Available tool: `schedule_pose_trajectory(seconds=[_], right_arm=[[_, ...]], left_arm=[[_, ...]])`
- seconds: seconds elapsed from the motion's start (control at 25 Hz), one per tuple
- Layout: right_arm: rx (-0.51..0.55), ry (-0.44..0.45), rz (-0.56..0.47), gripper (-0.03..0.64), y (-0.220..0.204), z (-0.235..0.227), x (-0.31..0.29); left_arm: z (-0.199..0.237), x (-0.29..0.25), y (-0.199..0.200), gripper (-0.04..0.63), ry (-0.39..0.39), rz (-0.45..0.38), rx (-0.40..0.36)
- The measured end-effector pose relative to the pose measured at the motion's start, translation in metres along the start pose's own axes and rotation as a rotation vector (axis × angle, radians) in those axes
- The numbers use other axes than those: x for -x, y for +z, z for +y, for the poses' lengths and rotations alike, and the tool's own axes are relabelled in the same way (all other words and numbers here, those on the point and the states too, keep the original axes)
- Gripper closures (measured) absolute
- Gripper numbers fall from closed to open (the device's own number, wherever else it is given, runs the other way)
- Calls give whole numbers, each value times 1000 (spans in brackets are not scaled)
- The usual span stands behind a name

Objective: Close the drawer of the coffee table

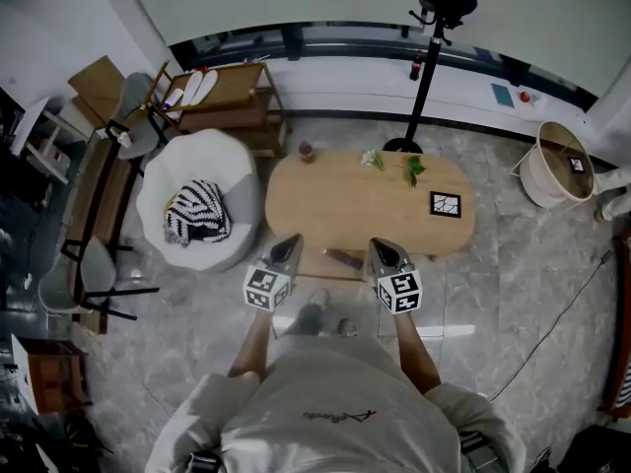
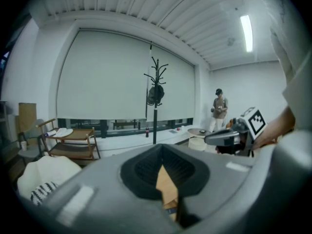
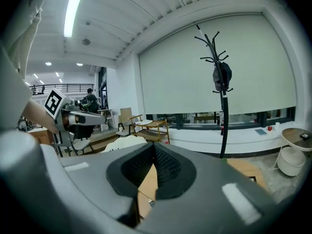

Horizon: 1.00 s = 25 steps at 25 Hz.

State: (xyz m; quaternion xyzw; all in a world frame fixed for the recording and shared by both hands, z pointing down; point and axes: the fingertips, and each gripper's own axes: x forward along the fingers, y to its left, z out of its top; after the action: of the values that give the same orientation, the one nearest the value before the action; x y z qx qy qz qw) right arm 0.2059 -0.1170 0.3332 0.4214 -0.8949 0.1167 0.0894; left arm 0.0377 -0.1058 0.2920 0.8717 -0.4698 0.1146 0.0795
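Note:
The oval wooden coffee table stands in front of me. Its drawer is pulled out toward me from the near edge, and a dark item lies inside. My left gripper hovers at the drawer's left side, my right gripper at its right side. Both are shut with nothing between the jaws. In the left gripper view the left gripper points over the tabletop, and the right gripper shows beside it. The right gripper view shows the right gripper closed above the wood.
A white beanbag with a striped cloth sits left of the table. A wooden shelf cart stands behind it. The coat stand and a round white tub stand beyond the table. Chairs line the left. A person stands far off.

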Motion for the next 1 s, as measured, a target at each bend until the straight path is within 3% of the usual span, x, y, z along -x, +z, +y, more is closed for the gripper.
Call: schedule_pose_trajectory(seconds=[0.48, 0.76, 1.0], right_arm=[[-31, -36, 58, 612, -36, 21, 0], [-35, -90, 105, 612, -58, 40, -24], [-63, -147, 145, 612, -91, 42, -48]], left_arm=[[11, 16, -37, 595, -41, 58, 33], [54, 22, -64, 595, -93, 58, 63], [86, 16, -118, 595, -135, 120, 92]])
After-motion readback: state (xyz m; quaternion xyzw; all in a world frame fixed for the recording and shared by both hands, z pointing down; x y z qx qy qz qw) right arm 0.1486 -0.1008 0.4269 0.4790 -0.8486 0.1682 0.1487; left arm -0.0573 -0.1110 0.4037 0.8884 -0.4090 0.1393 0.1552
